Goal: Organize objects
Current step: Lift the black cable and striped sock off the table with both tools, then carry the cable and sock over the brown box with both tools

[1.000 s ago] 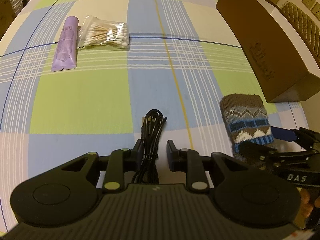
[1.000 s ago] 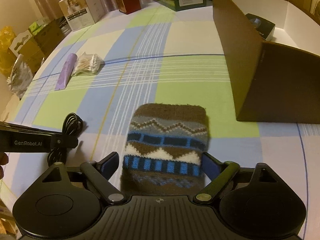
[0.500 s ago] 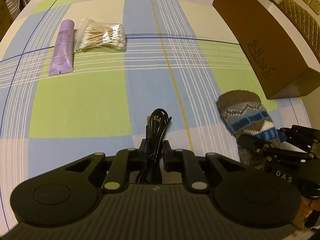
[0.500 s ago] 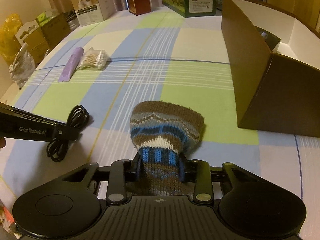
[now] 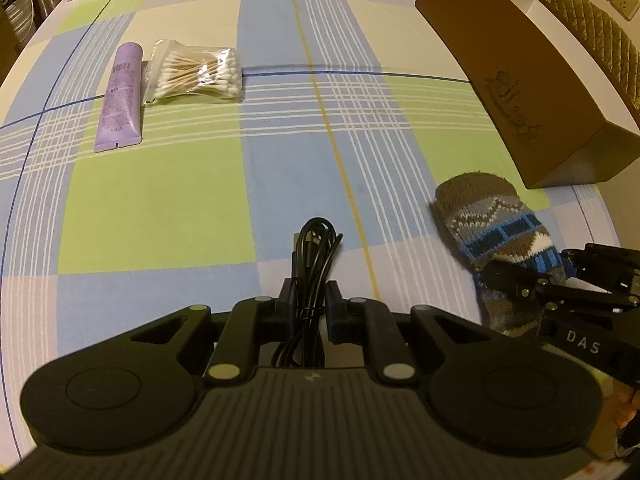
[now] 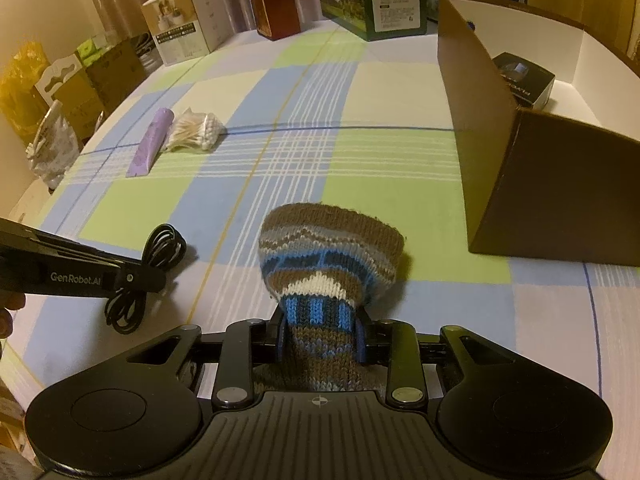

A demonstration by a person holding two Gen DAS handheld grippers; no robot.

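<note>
Right wrist view showed the right gripper (image 6: 320, 330) closing on a knitted sock (image 6: 330, 252) while the left gripper (image 5: 309, 308) pinched a coiled cable (image 5: 314, 256); lifting both toward the box (image 6: 560, 184) likely came next.

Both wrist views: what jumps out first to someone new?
The right gripper, jaws closing, pinches a patterned knit sock into a bunched fan in the near middle of the plaid cloth. To its left, the left gripper is shut on a coiled black cable. An open brown cardboard box stands at right.
</note>
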